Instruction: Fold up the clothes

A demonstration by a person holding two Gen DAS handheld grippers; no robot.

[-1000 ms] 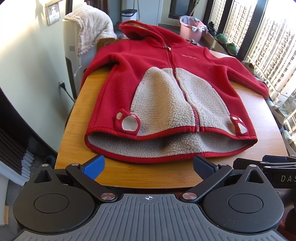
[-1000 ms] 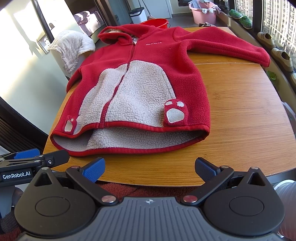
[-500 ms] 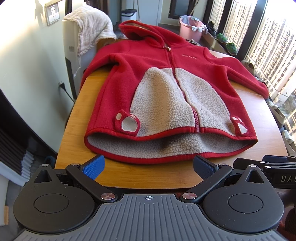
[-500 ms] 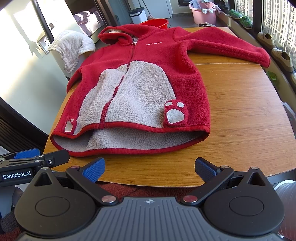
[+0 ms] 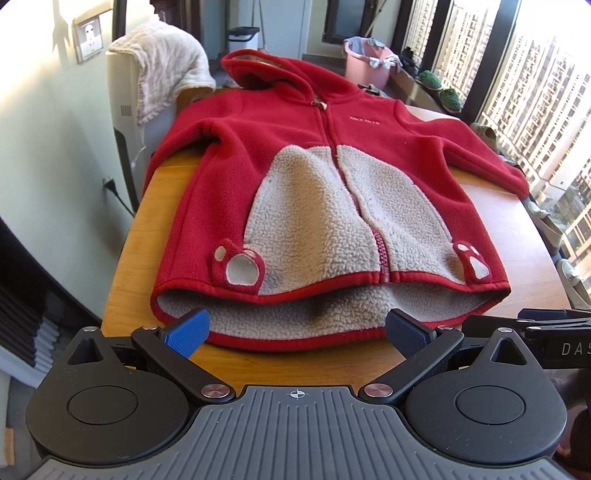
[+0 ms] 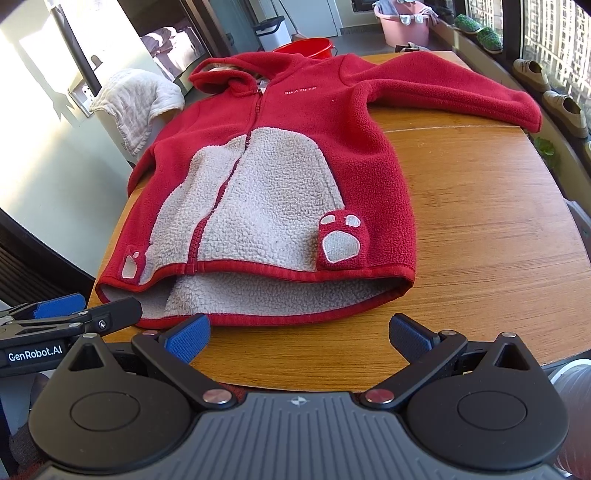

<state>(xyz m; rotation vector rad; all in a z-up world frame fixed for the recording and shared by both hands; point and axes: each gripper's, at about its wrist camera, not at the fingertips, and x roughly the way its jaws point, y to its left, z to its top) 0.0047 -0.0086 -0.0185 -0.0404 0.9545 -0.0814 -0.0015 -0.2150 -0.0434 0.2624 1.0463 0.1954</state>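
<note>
Red hooded jacket (image 5: 314,192) flat on table (image 6: 480,206), both claws spread, empty

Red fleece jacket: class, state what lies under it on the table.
The red fleece jacket lies flat on the wooden table; bare wood shows around it. Whatever is beneath the fabric is covered and cannot be seen.

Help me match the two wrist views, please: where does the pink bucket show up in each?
Left wrist view: the pink bucket sits at the top, just right of centre, beyond the hood.
Right wrist view: it sits at the top right, by the windows.
Shared landmark: the chest logo on the red jacket.
</note>
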